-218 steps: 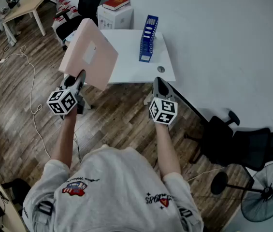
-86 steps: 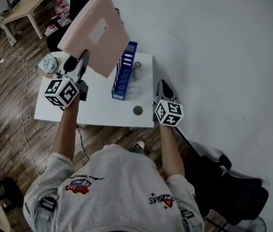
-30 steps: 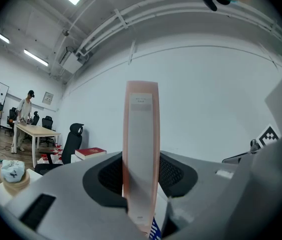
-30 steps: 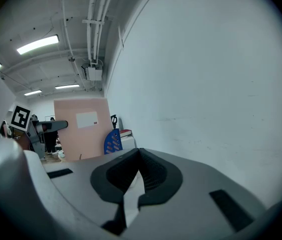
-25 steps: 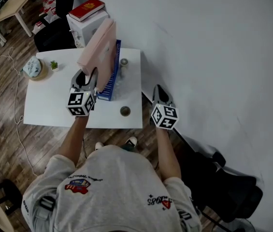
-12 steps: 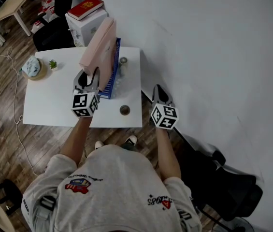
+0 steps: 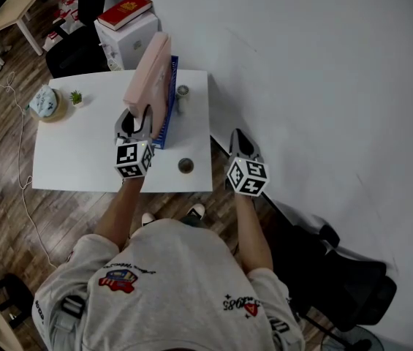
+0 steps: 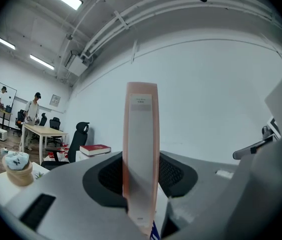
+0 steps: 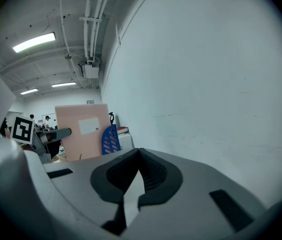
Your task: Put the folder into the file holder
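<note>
The pink folder (image 7: 150, 72) stands upright on its edge over the blue file holder (image 7: 167, 115), on the white table (image 7: 82, 152). Its broad face is turned to the left and its narrow spine faces the person. Its lower edge meets the holder's left side; whether it already sits in a slot cannot be told. In the right gripper view, the folder's face with its pale label covers most of the holder, and only the rounded blue end shows beside it.

The left gripper (image 7: 136, 119) is clamped on the folder. In the left gripper view, both jaws press on the spine low down, and a sliver of blue shows beneath it. The right gripper (image 7: 237, 135) hangs off the table's right edge, near the white wall (image 7: 323, 64). Its jaws meet at the tips with nothing between them.

On the table right of the holder stand a small cylinder (image 7: 183, 91) and, nearer the person, a round object (image 7: 186, 165). At the table's far left are a small basket with a pale blue thing in it (image 7: 44, 102) and a tiny plant (image 7: 77, 97). Behind the table, a red book (image 7: 126, 9) lies on a white box (image 7: 129, 35).
</note>
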`<state>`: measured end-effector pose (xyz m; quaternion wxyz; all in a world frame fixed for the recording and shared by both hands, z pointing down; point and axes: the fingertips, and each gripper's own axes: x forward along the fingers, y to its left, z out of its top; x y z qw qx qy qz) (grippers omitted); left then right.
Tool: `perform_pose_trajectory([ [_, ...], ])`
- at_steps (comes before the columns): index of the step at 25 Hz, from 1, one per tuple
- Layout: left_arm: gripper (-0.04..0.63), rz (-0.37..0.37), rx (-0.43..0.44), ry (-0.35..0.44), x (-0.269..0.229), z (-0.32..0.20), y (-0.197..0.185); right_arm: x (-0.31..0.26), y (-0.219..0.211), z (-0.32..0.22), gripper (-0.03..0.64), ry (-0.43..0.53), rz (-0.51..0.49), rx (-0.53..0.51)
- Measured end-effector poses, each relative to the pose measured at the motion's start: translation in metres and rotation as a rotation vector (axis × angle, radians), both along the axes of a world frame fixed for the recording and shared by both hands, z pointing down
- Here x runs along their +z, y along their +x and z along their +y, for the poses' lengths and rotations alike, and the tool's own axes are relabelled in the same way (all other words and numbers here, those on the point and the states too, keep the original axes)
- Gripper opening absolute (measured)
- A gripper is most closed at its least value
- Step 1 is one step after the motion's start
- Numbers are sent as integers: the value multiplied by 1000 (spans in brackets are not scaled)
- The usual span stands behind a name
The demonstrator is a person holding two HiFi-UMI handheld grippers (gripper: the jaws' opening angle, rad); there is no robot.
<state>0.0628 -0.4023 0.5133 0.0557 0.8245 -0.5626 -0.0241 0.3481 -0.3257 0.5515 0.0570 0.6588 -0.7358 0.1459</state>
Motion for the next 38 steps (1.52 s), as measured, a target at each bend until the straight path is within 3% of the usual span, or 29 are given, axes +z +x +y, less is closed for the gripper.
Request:
perform_pose_trajectory([
  [16,161,-59,20,-107,54,0,14,9,2,3,6,-20,-4,-2],
  [24,177,-105,118,-246,100,7,26,11,-9,4,6,-26,-9,-14],
  [30,207,-90,204,-278,110,17,38,12,-24,6,6,-34,-7,-26],
  [38,213,-108,277,-424,148,47,21,12,-54,11,6,-38,-3,-45],
])
